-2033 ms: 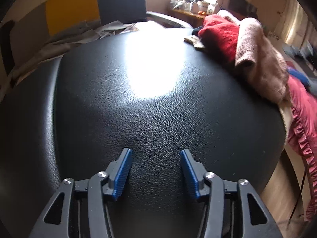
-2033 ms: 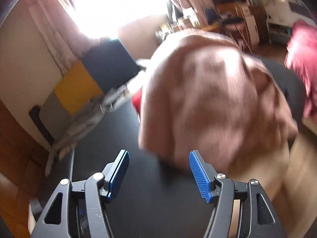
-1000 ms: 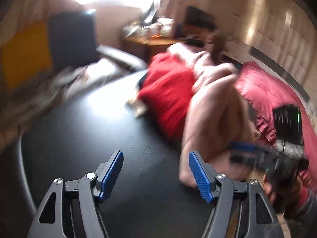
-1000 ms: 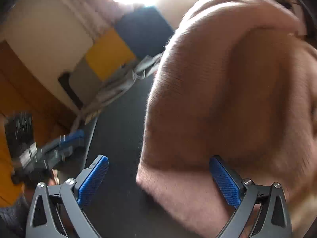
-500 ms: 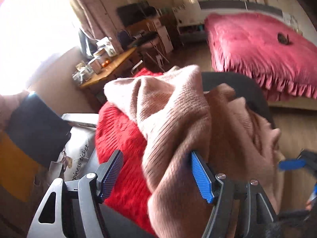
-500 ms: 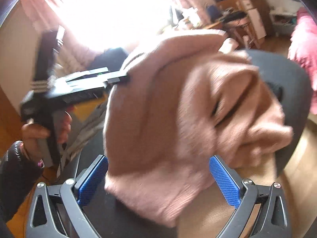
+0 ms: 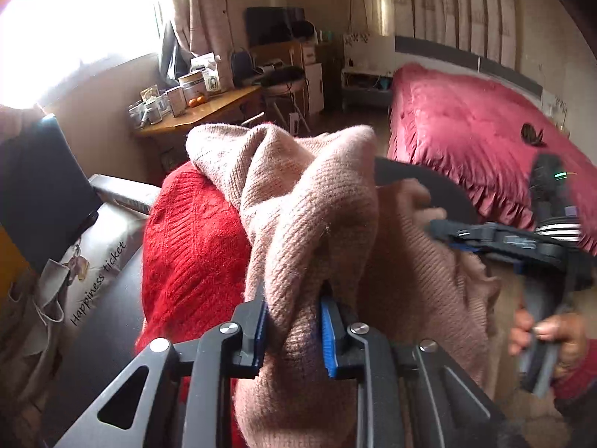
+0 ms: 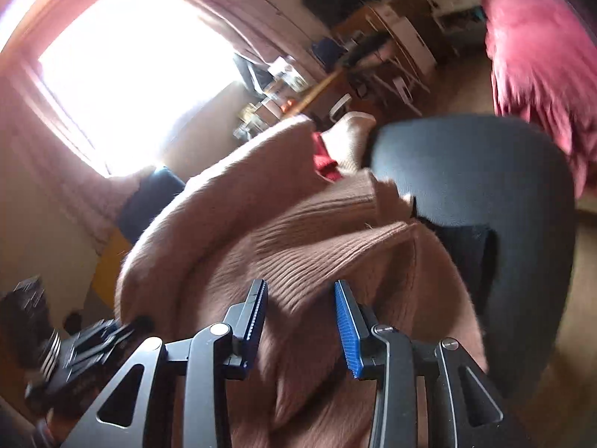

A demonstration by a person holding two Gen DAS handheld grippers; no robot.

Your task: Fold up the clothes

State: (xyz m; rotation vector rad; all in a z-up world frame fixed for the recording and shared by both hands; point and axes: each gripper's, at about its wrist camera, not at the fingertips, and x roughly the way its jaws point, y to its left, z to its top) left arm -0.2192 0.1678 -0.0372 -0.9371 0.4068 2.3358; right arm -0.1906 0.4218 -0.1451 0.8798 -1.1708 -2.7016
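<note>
A: Where does the pink sweater (image 7: 309,224) sit against the left tongs (image 7: 294,321)?

B: Straight ahead and between the pads; they are clenched on a thick roll of knit that rises up and forward from the jaws. The rest of the sweater drapes over the red sweater (image 7: 194,239) at the far side of the black worktop (image 8: 485,171).

A: And the right tongs (image 8: 302,317)?

B: Ribbed knit fills the gap, but the pads stand apart with a blurred edge, so I cannot tell if they grip. In the left view the right tongs (image 7: 485,239) reach in from the right, so the bunch runs across between the two, both equally close.

A: Versus half a second ago?

B: The left pads stood wide around the fold then; now they pinch it. The right pads were much wider too and have narrowed. Two seconds back the left saw only bare worktop
</note>
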